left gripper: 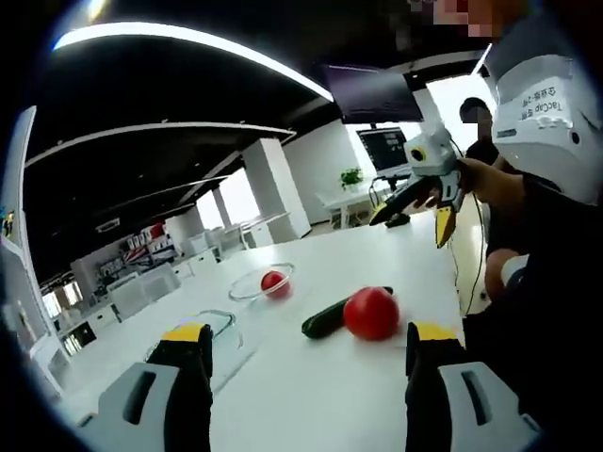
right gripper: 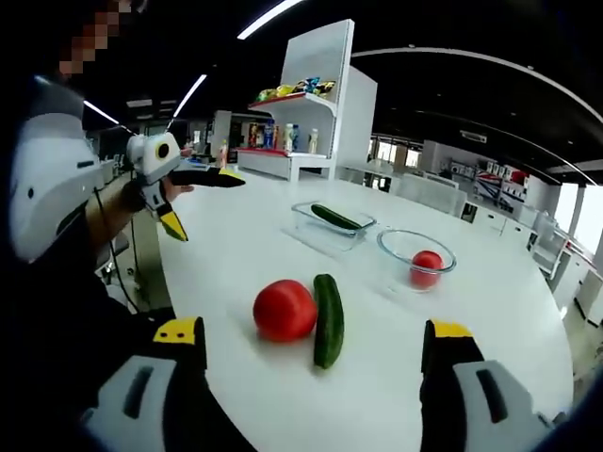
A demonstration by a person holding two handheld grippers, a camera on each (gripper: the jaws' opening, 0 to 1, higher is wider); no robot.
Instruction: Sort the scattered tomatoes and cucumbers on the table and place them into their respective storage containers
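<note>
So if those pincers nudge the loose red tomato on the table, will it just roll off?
Probably it rolls a bit: the tomato looks round and glossy. The cucumber lying against it would likely block that side. Its smooth skin might slip between the jaws.

A white table (right gripper: 490,311) carries everything. On its bare top a loose tomato (right gripper: 284,310) and a dark cucumber (right gripper: 328,319) lie just beside each other, apparently touching. Farther along stand two clear containers, near each other: a rectangular tub (right gripper: 332,229) with a cucumber inside, and a round bowl (right gripper: 415,257) with a tomato inside. In the left gripper view the same table (left gripper: 311,386) shows the tomato (left gripper: 370,314) in front of the cucumber (left gripper: 332,316), the bowl (left gripper: 262,282) beyond them and the tub (left gripper: 222,327) nearer the view's left
</note>
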